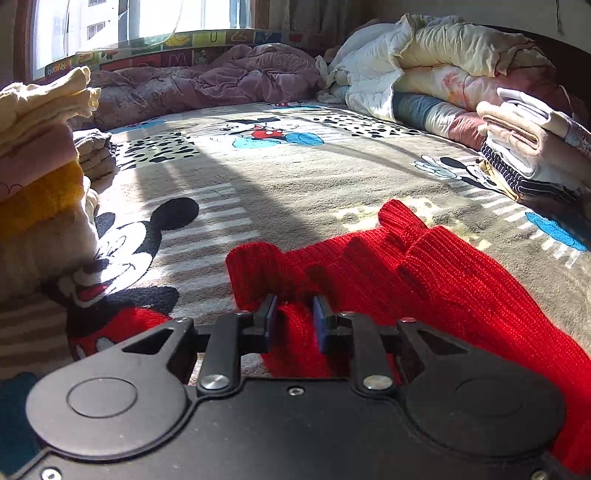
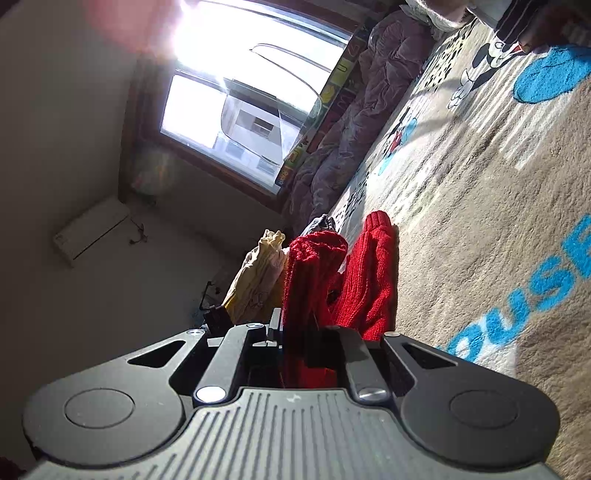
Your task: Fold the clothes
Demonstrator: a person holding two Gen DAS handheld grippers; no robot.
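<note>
A red knitted garment point(image 1: 443, 288) lies rumpled on the cartoon-print bed cover point(image 1: 295, 177), near the front and to the right. My left gripper point(image 1: 295, 308) points down at its near edge, and the blue pads point(image 1: 272, 310) pinch a fold of the red knit. In the right wrist view the picture is rolled, with the bed on the right side. My right gripper point(image 2: 295, 332) is shut on another part of the red garment point(image 2: 310, 266), which rises from the jaws in a lifted fold. The remaining knit point(image 2: 373, 269) rests on the cover.
A stack of folded clothes point(image 1: 33, 177) stands at the left, another stack point(image 1: 528, 147) at the right. Bundled quilts point(image 1: 424, 74) and a purple blanket point(image 1: 207, 81) line the far side under the window point(image 1: 147, 18). The bed cover's middle shows bare print.
</note>
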